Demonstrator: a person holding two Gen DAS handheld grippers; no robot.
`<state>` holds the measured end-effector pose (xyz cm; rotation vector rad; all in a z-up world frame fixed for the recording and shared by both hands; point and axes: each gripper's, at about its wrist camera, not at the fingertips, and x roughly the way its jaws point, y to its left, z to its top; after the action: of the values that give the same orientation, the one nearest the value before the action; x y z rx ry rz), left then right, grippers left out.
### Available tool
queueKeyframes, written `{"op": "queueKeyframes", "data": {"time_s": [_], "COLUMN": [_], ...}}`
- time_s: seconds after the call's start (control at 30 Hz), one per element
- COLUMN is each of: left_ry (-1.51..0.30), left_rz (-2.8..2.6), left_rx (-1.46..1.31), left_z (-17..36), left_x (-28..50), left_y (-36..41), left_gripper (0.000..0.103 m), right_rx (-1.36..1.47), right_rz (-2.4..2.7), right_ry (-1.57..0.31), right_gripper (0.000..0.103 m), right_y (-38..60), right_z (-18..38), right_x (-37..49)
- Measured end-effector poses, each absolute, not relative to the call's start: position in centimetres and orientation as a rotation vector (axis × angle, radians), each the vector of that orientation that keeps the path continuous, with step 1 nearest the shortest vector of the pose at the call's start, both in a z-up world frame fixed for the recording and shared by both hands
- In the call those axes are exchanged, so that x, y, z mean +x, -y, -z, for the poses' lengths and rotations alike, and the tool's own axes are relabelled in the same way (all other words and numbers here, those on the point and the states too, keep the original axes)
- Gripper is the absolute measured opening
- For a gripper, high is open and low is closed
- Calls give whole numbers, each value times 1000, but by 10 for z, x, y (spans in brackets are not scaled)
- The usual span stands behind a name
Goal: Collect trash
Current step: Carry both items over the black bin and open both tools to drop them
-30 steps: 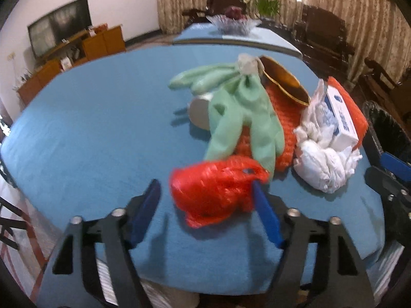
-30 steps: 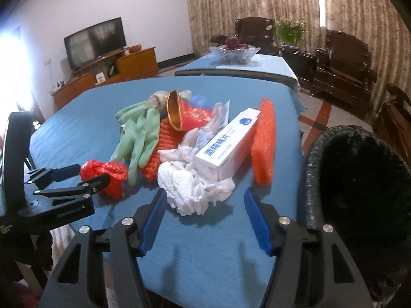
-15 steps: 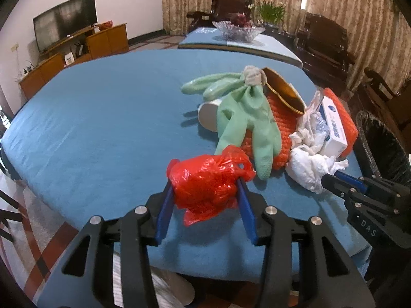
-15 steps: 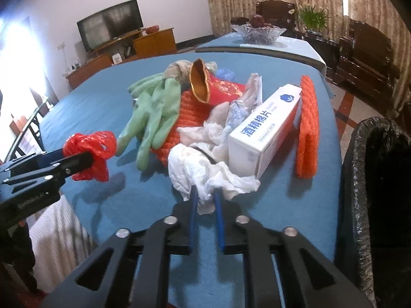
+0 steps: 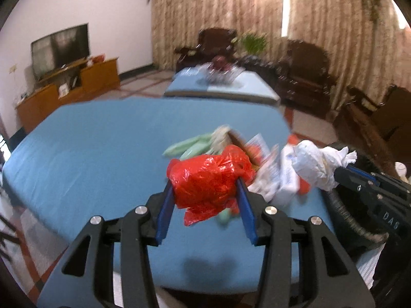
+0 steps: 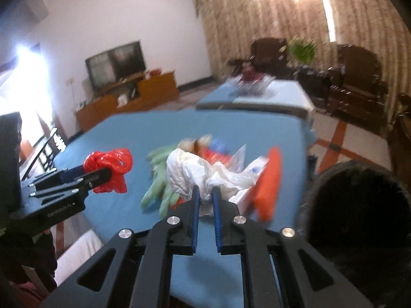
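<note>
While each claw pinches shut, red bag [image 5: 209, 179] and upward-bunched tissue wad [image 6: 203, 174] hang aloft.

We hold our left gripper [image 5: 205, 192] clamped on the red bag [image 5: 208, 179] and our right gripper [image 6: 205, 200] pinched tight on the white wad [image 6: 195, 174], both angled slightly downward.

A blue-covered table [image 6: 143, 133] carries green gloves [image 6: 159, 187], a white box [image 6: 253, 169] and orange netting [image 6: 269, 187]
</note>
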<state>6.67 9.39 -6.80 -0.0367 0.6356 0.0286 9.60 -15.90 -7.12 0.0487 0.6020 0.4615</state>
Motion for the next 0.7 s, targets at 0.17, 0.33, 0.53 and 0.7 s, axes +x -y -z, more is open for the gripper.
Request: {"op": "queueKeyframes", "data": {"time_s": [0.17,0.33,0.53,0.7], "left_ry": [-577,-567,-590,-607], "left_rz": [95,228,367,463], "left_rx": [-17,11,31,36], "left_z": [46,46,59,71], "left_x": [83,100,123,138], "left_y": [-46,12,83,134], "left_gripper": [45,45,45,45], "right_rx": [79,72,74,121], "right_rz": [-322,-162,-17,50], "right_ry": [-538,-521,-555,-576], "right_gripper": [10,10,10,10], "right_y": [215,269,321,352], "right_z": [43,39,58,72], "right_x": [93,89,93,91]}}
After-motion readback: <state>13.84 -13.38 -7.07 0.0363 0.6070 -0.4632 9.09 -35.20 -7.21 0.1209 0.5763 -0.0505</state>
